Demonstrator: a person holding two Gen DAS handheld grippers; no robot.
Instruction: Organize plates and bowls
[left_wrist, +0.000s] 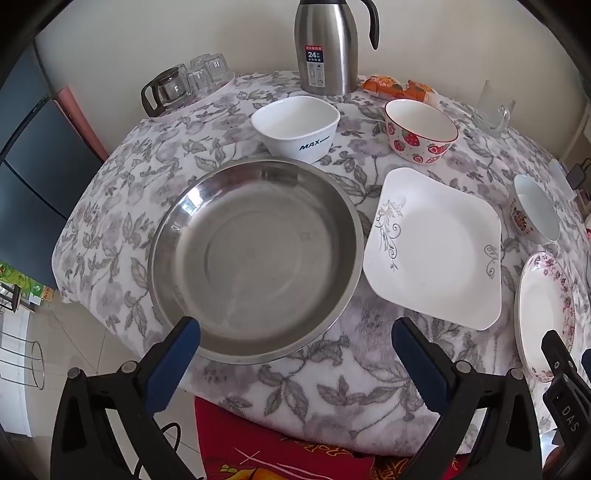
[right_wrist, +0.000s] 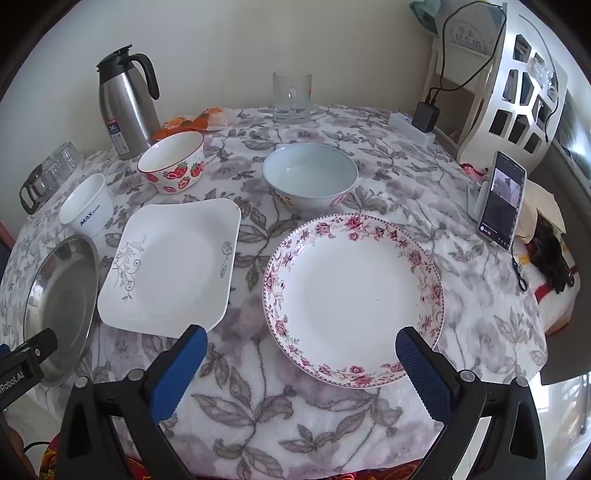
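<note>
Left wrist view finds the left gripper (left_wrist: 295, 334) wide open and empty over the steel plate's (left_wrist: 255, 258) near rim, the right gripper (right_wrist: 301, 345) likewise at the floral plate (right_wrist: 352, 295); advise pinching rims squarely before stacking.

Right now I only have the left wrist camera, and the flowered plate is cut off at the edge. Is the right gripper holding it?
Observer: No. The right gripper is open at the near rim of the flowered plate, gripping nothing.
Operator: Anything to the right of that plate?
Observer: A phone stands propped upright there, screen lit.
Operator: Is the bowl behind the plate empty?
Observer: Yes, the pale blue bowl holds nothing.
</note>
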